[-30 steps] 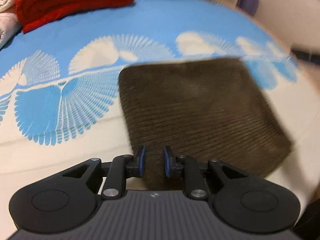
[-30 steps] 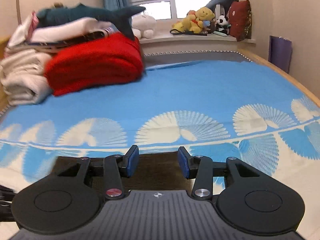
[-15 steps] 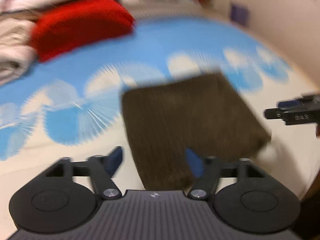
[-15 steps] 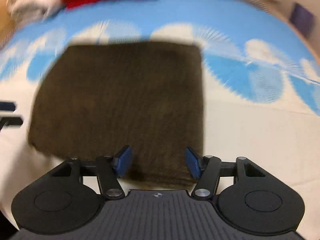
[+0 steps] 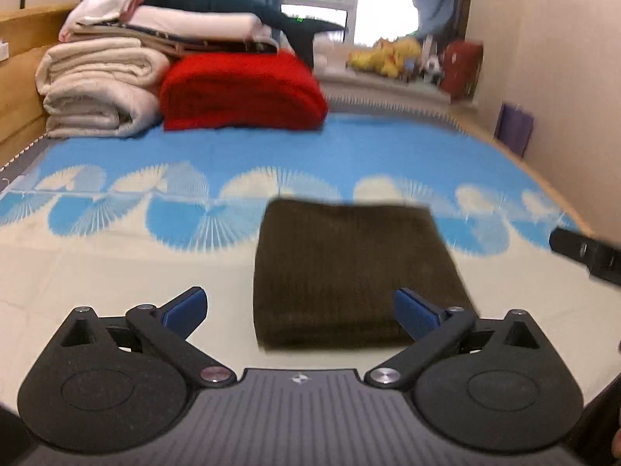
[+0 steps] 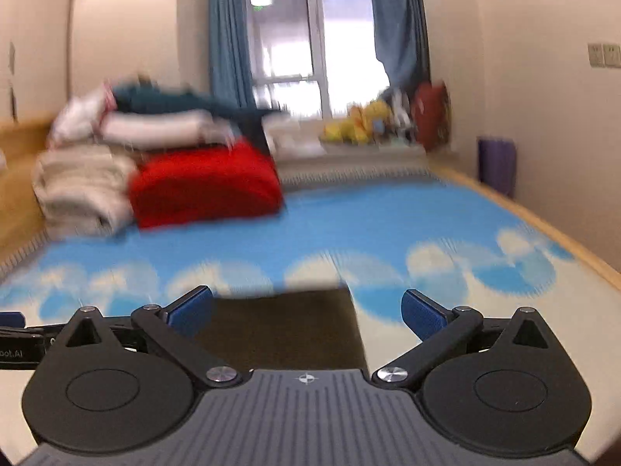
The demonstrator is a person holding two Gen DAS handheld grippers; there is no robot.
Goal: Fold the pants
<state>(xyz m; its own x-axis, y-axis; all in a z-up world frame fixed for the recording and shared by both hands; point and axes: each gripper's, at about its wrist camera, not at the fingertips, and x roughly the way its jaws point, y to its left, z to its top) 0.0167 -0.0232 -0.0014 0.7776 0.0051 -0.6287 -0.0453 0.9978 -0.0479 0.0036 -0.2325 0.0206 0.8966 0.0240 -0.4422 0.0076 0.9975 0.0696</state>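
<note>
The dark brown corduroy pants (image 5: 349, 268) lie folded into a compact rectangle on the blue and cream bedspread (image 5: 116, 256). My left gripper (image 5: 300, 310) is wide open and empty, just short of the near edge of the pants. My right gripper (image 6: 306, 312) is also wide open and empty, with the pants (image 6: 283, 330) below and ahead of it. The right gripper shows at the right edge of the left wrist view (image 5: 586, 254). The left gripper shows at the left edge of the right wrist view (image 6: 15, 341).
A folded red blanket (image 5: 240, 93) and a stack of rolled cream bedding (image 5: 93, 89) with a dark plush on top sit at the far left of the bed. Stuffed toys (image 5: 392, 56) line the window sill. A wall runs along the right side.
Both grippers opened wide and drew back from the folded pants. Both cameras tilted up toward the window. The pants lie flat and released.
</note>
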